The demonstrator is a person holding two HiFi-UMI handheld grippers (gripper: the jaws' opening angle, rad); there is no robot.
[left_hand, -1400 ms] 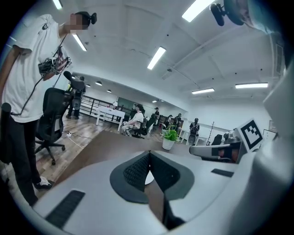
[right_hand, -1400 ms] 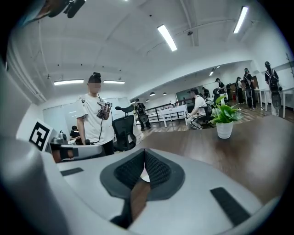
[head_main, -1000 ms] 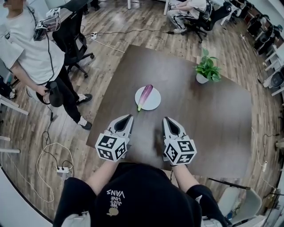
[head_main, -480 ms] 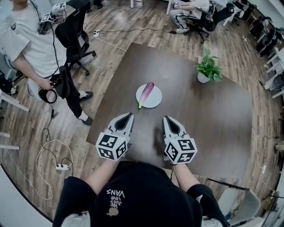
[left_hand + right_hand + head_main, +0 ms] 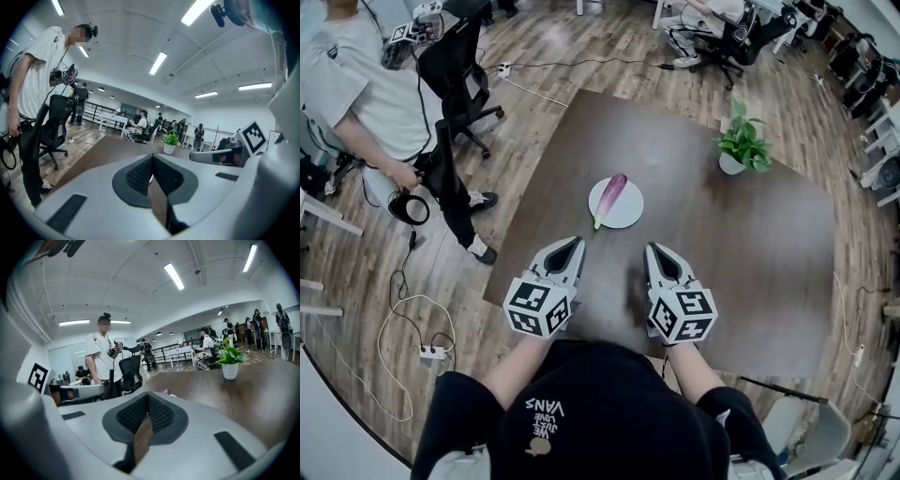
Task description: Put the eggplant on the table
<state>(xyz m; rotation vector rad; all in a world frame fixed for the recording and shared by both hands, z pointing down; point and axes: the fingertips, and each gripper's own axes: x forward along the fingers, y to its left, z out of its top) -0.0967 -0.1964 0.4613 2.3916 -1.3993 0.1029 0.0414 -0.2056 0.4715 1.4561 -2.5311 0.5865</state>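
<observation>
A purple eggplant (image 5: 609, 196) with a green stem lies across a small white plate (image 5: 625, 214) near the middle of the dark wooden table (image 5: 741, 262). Both grippers hover over the table's near edge, short of the plate. My left gripper (image 5: 574, 244) points at the plate's near left side and its jaws are pressed together with nothing between them. My right gripper (image 5: 653, 250) sits parallel to it on the right, also shut and empty. In the right gripper view a sliver of the eggplant (image 5: 165, 392) shows just past the right gripper (image 5: 147, 395).
A potted green plant (image 5: 741, 145) stands at the table's far right. A person in a white shirt (image 5: 356, 94) stands to the left of the table beside a black office chair (image 5: 455, 66). Cables and a power strip (image 5: 431, 357) lie on the floor.
Both grippers stay nearly where they were, shut. The standing person at the left has shifted, with the hand holding a headset now lower.
</observation>
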